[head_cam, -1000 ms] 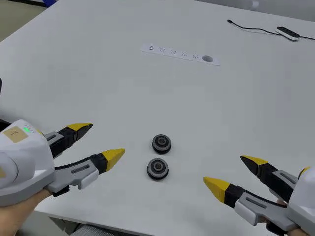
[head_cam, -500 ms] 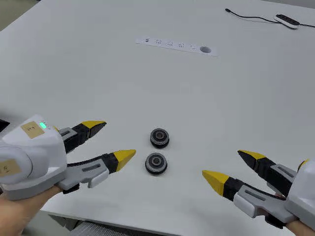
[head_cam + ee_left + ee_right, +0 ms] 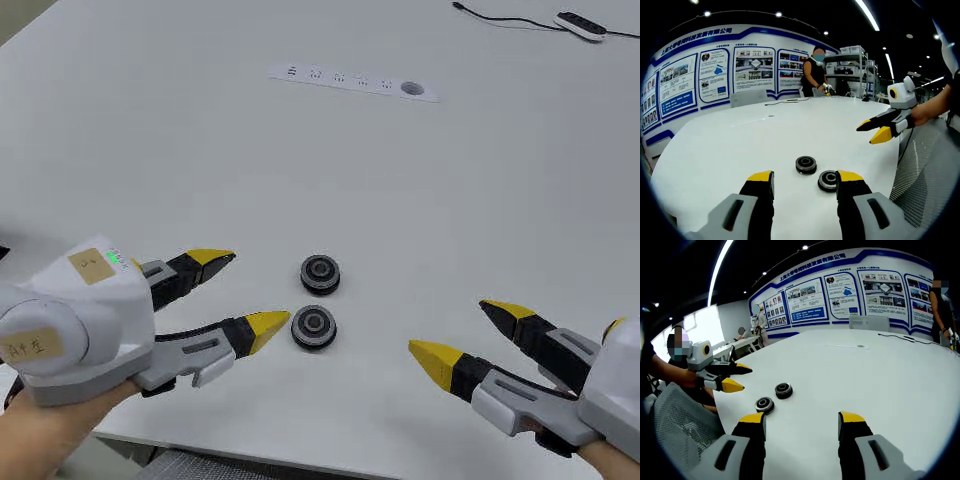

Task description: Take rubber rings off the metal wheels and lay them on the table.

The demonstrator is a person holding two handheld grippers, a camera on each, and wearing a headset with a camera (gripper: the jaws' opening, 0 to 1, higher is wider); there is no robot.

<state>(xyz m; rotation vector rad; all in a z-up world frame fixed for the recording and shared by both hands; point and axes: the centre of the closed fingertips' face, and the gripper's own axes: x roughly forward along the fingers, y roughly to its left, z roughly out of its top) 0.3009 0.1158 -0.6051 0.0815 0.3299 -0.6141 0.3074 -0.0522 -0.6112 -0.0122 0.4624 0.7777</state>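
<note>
Near wheel (image 3: 314, 327) and far wheel (image 3: 320, 274) lying close together on the white table (image 3: 400, 200), near wheel just beside one jaw tip of the left gripper (image 3: 250, 290), jaws spread wide and empty, right gripper (image 3: 452, 327) likewise spread, holding nothing, well apart from both wheels.

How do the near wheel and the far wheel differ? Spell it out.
The near wheel lies right by a jaw tip of the left hand-held gripper; the far wheel lies clear of it. The near wheel sits closer to the table edge than the far wheel. Both lie flat, not touching.
</note>
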